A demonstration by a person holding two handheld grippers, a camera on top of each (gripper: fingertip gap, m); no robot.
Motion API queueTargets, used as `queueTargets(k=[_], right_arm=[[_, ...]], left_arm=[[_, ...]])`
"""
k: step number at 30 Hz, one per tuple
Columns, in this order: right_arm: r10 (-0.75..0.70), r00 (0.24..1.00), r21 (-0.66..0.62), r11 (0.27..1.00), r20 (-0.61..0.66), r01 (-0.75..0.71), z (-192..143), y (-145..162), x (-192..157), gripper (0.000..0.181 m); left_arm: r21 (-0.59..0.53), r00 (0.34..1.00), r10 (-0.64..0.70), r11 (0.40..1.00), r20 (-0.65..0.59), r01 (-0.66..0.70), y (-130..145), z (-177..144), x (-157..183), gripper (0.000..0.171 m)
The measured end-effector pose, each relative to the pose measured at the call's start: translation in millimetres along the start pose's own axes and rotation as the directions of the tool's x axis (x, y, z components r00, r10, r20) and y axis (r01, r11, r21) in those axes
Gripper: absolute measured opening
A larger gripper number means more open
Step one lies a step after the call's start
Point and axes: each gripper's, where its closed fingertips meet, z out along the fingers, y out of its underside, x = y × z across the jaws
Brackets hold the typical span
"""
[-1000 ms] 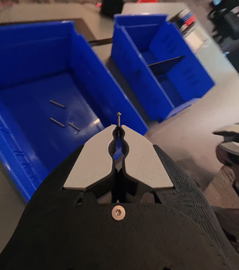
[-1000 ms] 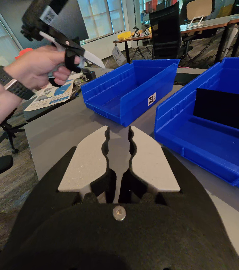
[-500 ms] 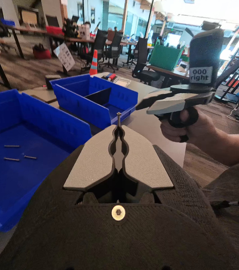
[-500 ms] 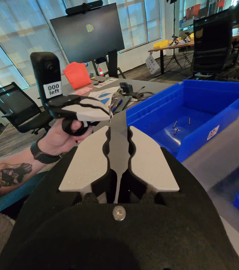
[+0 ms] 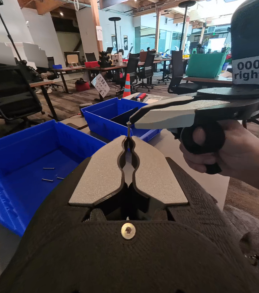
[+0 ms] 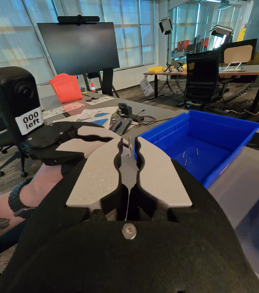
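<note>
Two grippers meet above the near edge of the grey table (image 5: 189,160), and between them stands one thin screw (image 5: 128,129). Three more screws (image 5: 48,168) lie loose on the floor of the open blue bin (image 5: 22,158) at the table's left side, so the count of screws in view is four. To the right of that bin, farther back, sits a second blue bin (image 5: 103,122) split by one dark divider (image 5: 122,116); nothing shows inside it from here. Next comes the left gripper (image 5: 128,139), its tips pinched tight on the lower shank of the upright screw, head upward. At the right, the right gripper (image 6: 128,141) has its fingers parted on either side of the screw, touching nothing that I can make out; in the left wrist view its tip hovers just beside the screw head. By my reading, one screw is lifted out and held in the air, three remain in the bin, and the divided bin has received nothing visible.
</note>
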Motion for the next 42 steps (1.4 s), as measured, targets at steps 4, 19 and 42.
queueTargets(k=[4,19,42], right_arm=[[0.002,1.0,-0.01,1.0,-0.019,-0.002,8,1,0,0.012],[-0.005,1.0,0.004,1.0,-0.017,0.005,13,-1,-9,0.008],[0.108,0.884,-0.101,0.992,0.455,-0.069,0,3,-25,0.004]], left_arm=[[0.014,1.0,-0.009,1.0,0.013,0.009,-1,-1,2,0.002],[0.043,0.999,0.002,0.999,0.034,-0.004,-6,-8,2,0.002],[-0.035,0.812,-0.237,0.965,-0.534,0.259,-5,-14,28,0.002]])
